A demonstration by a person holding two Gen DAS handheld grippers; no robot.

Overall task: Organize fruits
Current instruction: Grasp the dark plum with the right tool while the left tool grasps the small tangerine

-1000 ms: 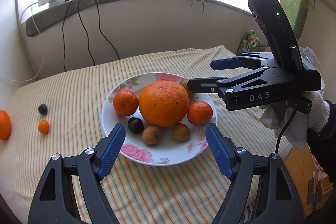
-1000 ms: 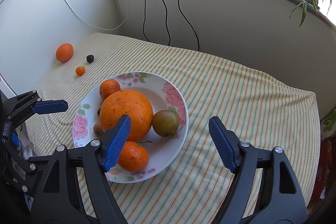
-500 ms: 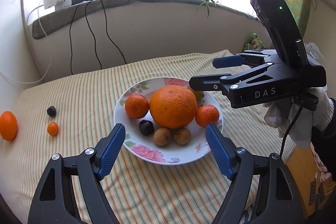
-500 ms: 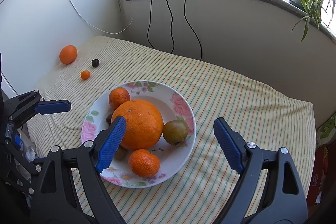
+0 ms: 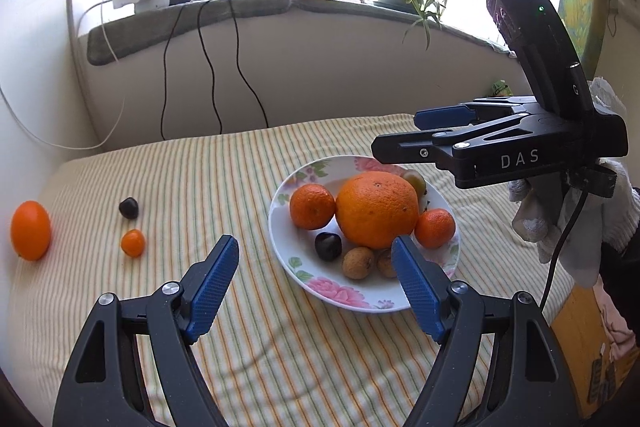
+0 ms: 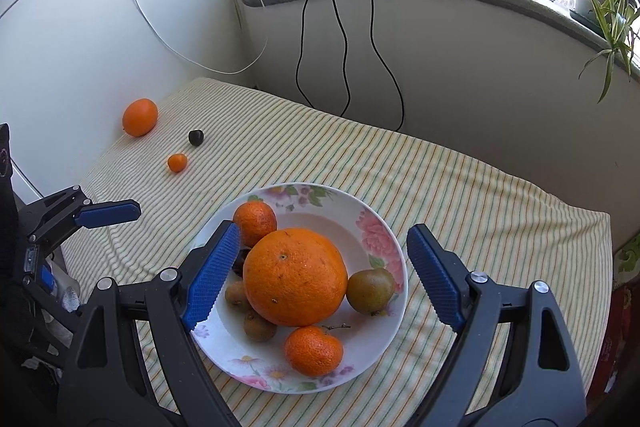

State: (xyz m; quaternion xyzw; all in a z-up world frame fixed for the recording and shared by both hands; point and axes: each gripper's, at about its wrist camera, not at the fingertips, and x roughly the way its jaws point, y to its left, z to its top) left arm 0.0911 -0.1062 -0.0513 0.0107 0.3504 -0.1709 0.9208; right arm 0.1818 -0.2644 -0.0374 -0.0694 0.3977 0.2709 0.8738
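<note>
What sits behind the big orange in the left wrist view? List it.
Behind the big orange, a green-brown fruit peeks out on the plate; most of it is covered.

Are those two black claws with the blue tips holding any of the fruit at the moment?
No. The left claw and the right claw are both open and empty; every fruit lies on the flowered white plate or the striped cloth.

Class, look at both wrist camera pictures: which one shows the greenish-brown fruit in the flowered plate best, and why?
The right wrist view. There the greenish-brown fruit lies in full sight beside the big orange in the flowered plate. In the left wrist view only its top peeks from behind the big orange, under the right gripper.
</note>
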